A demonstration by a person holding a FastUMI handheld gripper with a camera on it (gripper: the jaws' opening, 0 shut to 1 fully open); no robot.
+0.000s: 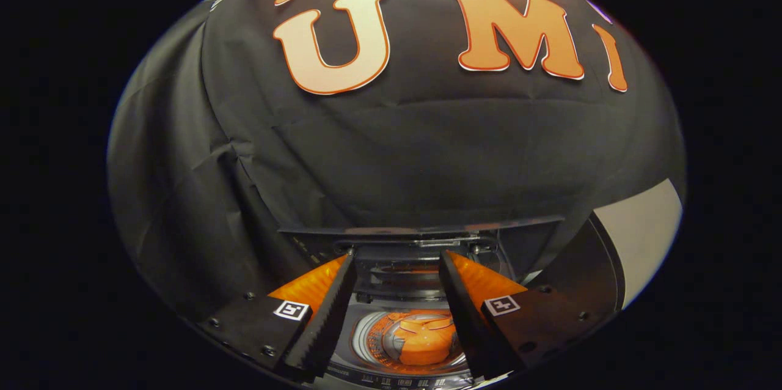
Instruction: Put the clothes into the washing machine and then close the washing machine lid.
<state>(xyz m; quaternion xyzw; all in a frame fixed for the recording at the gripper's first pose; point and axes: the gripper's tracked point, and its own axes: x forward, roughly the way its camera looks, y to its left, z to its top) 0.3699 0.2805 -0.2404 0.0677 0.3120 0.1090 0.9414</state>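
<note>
The tool point(396, 268) hangs above the open top-loading washing machine point(351, 332), its fingers spread apart with nothing between them. Left of the tool there is only the booth's dark cloth wall. Below and between the fingers, down in the round drum point(382, 350), lies the orange garment point(426, 341), bunched into a soft, folded lump on the drum floor; it looks light and limp, and no further grip on it seems needed. Just ahead of the fingertips the lid point(421, 228) stands raised, a dark, glossy, rigid panel showing its top edge. It will likely swing on its hinge and feel smooth, so hooking or pushing that free upper edge near the middle seems the safest hold. To the right, a pale panel point(641, 237) stands beyond the machine.
</note>
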